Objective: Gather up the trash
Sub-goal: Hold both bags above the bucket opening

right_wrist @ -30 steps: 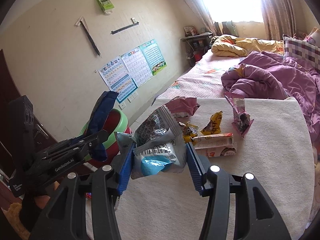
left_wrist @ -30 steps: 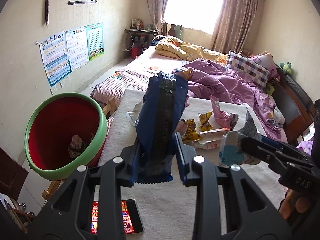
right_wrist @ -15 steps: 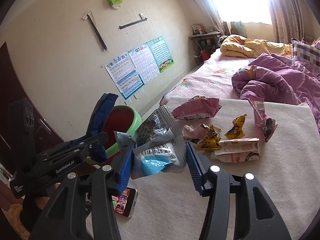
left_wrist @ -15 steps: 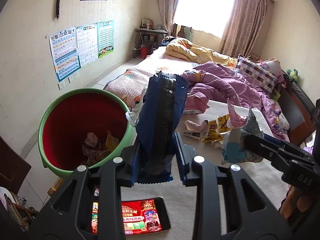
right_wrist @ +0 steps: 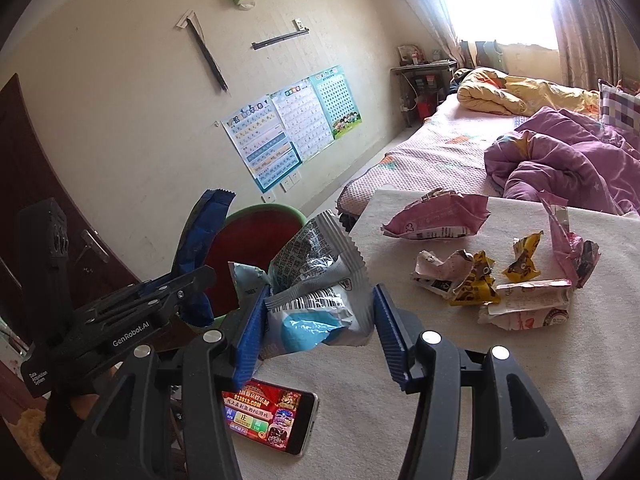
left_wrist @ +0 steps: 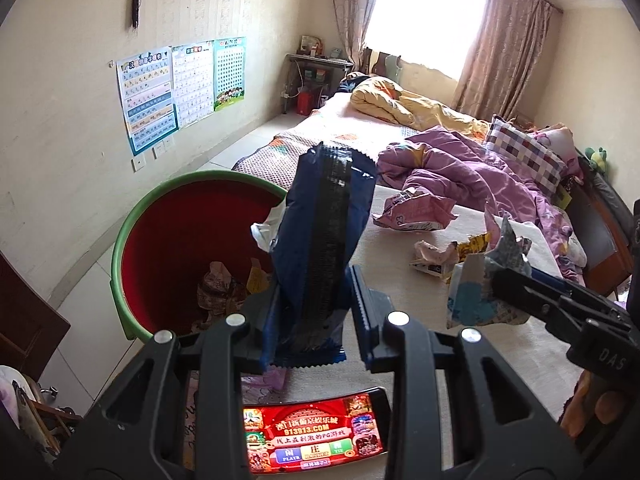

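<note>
Blue wrapper: a long dark-blue snack packet standing upright between the fingers of the left gripper, which pinches its lower part; its top rises just right of the bin's rim.
Left gripper: narrow, clamped on the blue wrapper; in the right wrist view it sits at the left, in front of the bin.
Silver wrapper: a crumpled silver-and-blue packet with a barcode, caught between the blue pads of the right gripper.
Right gripper: partly closed, holding the silver wrapper; in the left wrist view it reaches in from the right, over the white cover.
Bin: red inside with a green rim, at the near left corner of the bed; crumpled wrappers lie at its bottom.
Remaining trash: a pink bag, yellow scraps and a flattened carton lie loose on the white cover, to the right and farther off.
Phone: lit screen up, lying near on the white cover, beneath the grippers.
Far side: purple quilt, checked pillow, bright curtained window.
Left wall: three charts.
</note>
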`<state>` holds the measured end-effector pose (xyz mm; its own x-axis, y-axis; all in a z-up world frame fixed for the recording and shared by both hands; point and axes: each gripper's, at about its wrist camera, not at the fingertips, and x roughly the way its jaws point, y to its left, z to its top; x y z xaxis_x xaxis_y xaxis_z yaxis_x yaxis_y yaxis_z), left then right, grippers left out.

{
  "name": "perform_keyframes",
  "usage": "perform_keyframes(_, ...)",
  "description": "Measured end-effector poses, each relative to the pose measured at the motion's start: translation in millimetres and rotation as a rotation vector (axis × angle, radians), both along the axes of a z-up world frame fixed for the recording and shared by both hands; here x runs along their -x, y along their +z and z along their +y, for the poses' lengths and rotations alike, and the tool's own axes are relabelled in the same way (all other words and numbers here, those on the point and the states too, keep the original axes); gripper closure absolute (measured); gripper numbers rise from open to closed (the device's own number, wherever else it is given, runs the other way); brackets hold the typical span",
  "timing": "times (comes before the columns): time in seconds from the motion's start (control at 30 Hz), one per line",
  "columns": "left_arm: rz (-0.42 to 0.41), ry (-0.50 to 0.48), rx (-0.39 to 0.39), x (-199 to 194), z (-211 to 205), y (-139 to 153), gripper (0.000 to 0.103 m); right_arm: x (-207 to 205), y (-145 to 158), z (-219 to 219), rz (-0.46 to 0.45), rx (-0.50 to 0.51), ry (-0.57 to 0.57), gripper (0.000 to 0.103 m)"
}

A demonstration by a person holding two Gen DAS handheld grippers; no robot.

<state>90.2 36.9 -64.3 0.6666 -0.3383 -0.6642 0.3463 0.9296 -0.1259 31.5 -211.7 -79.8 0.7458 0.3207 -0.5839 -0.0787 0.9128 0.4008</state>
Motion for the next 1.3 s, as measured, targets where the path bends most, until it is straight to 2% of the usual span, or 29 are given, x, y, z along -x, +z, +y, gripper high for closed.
perform_keyframes(0.67, 0.017, -0.022, -0.003, -38.5, 48.6, -4.9, 0.073, -33.1, -5.0, 49.5, 0.013, -0.011, -0.018, 0.052)
perform_keyframes(1.3, 0.049, -0.054, -0.004, -65.2, 62.9, -22.9, 0.073, -60.3, -11.0, 75.0, 0.037, 0.014, -0.037, 0.052)
